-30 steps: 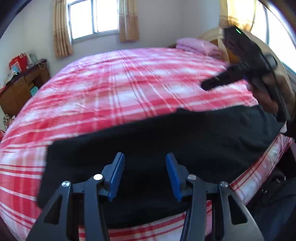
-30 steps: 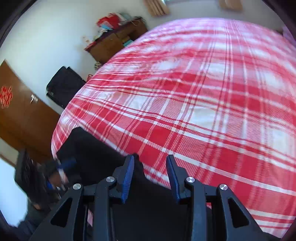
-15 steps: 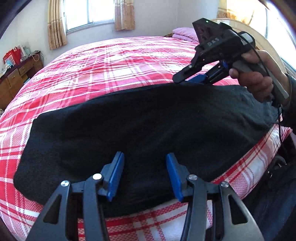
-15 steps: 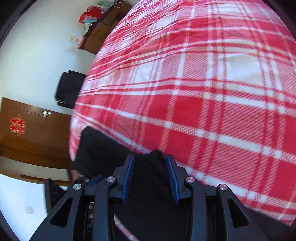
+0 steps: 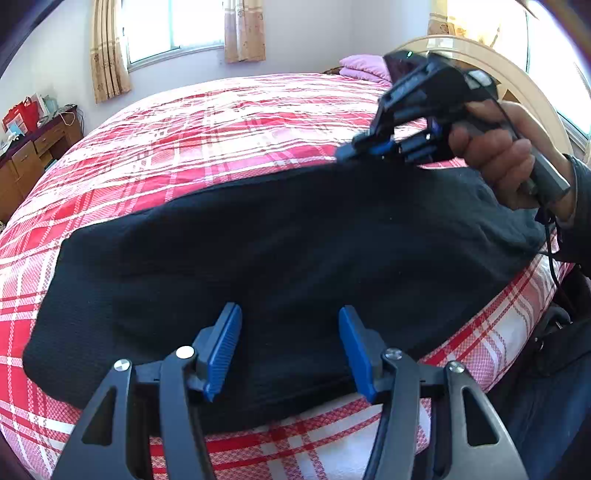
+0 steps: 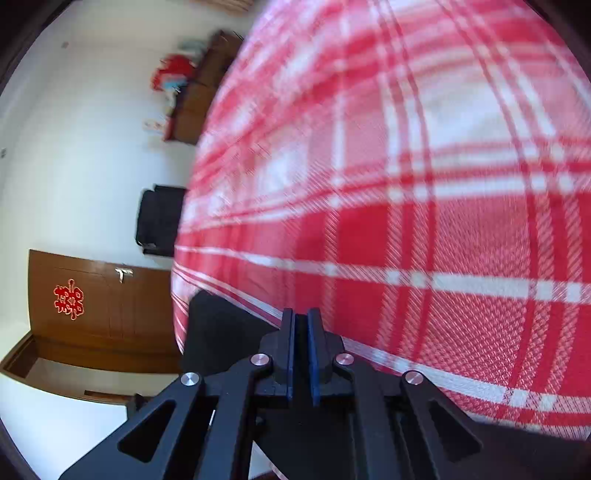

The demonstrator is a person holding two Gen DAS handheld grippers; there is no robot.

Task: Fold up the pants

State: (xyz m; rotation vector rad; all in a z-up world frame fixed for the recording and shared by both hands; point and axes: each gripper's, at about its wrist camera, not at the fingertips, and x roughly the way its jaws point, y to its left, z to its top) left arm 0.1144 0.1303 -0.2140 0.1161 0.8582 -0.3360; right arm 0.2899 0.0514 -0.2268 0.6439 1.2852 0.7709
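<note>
Black pants (image 5: 280,254) spread across the near edge of a red plaid bed (image 5: 221,122)

The pants lie flat along the bed's front edge, running from 9 o'clock to 3 o'clock in the left wrist view. The right gripper (image 6: 300,334), held in a hand (image 5: 498,166) at 2 o'clock, is clenched on the pants' far edge, blue pads pressed together with black cloth between them. The left gripper (image 5: 290,354) hovers over the near edge at 6 o'clock, its jaws opening, gripping nothing. A pink pillow (image 5: 364,66) sits at 1 o'clock, a window (image 5: 173,26) at 11 o'clock, a wooden door (image 6: 96,306) at 8 o'clock in the right view
</note>
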